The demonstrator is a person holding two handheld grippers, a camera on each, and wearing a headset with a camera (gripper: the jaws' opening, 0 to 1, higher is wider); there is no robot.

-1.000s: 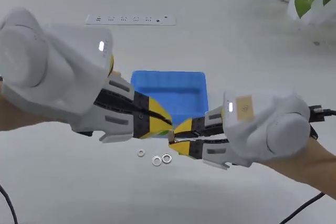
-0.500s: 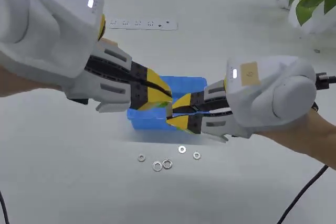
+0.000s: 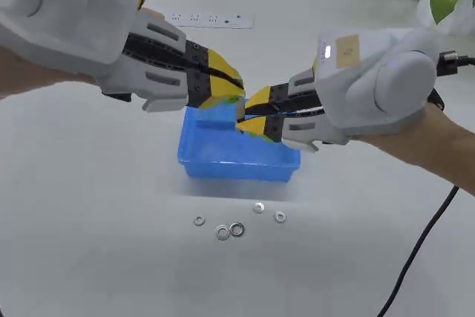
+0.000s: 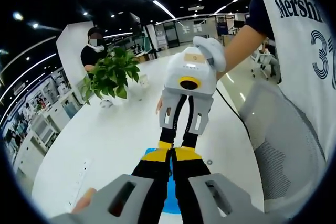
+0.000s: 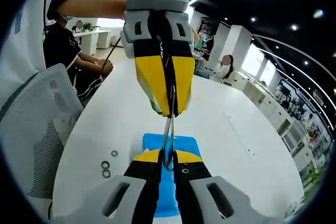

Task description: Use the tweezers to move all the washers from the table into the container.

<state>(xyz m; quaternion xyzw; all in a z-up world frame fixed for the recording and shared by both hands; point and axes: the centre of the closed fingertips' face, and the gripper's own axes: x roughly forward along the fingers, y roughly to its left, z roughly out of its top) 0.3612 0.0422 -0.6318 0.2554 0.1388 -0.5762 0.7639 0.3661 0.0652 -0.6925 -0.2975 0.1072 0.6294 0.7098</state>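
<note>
The white table (image 3: 89,257) carried the blue container (image 3: 223,162). Over the container's open top the left gripper (image 3: 236,96), coming in from the upper left of the head view, met the right gripper (image 3: 244,116) nose to nose. In the right gripper view the left gripper's yellow jaws were clamped on the upper end of the tweezers (image 5: 169,124), the right gripper's own jaws were pressed together around their lower tips, and five washers (image 3: 236,229) lay loose on the table near the container's nearer wall, apart from it.
</note>
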